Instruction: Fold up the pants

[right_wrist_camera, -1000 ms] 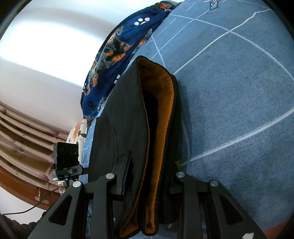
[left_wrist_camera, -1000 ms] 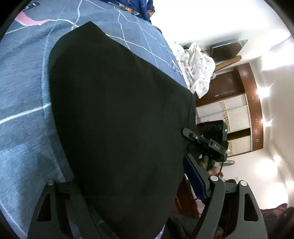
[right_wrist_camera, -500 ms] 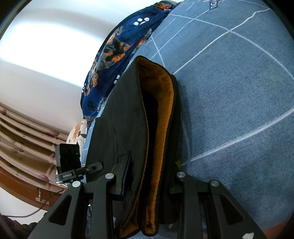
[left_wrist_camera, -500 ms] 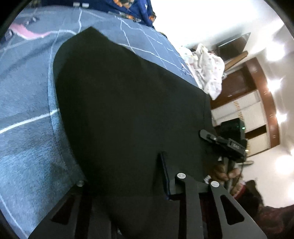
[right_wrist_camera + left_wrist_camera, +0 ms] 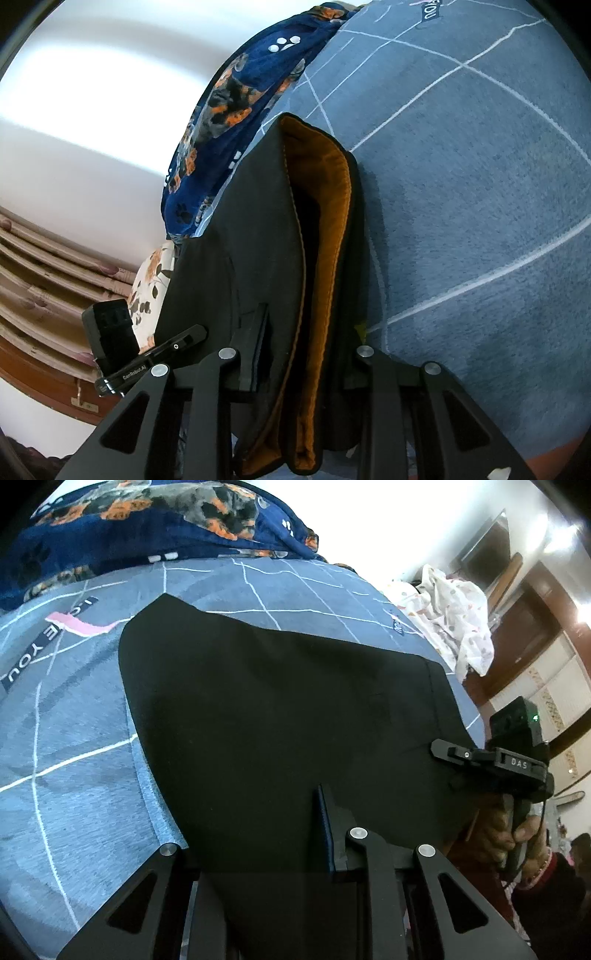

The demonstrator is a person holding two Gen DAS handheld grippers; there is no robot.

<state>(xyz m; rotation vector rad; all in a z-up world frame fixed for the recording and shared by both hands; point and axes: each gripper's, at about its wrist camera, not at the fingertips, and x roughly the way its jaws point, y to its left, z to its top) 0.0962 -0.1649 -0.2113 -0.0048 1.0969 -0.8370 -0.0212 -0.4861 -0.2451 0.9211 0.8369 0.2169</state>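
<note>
Black pants [image 5: 280, 716] with an orange lining [image 5: 325, 258] lie part-folded near the bedspread's [image 5: 74, 746] near edge, the left gripper [image 5: 258, 834] and right gripper [image 5: 299, 354] each clamped on the near hem, so further folds probably remain.

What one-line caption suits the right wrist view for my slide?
Right gripper clamps the black, orange-lined pants at their open waistband on a blue grid-patterned bedsheet.
</note>
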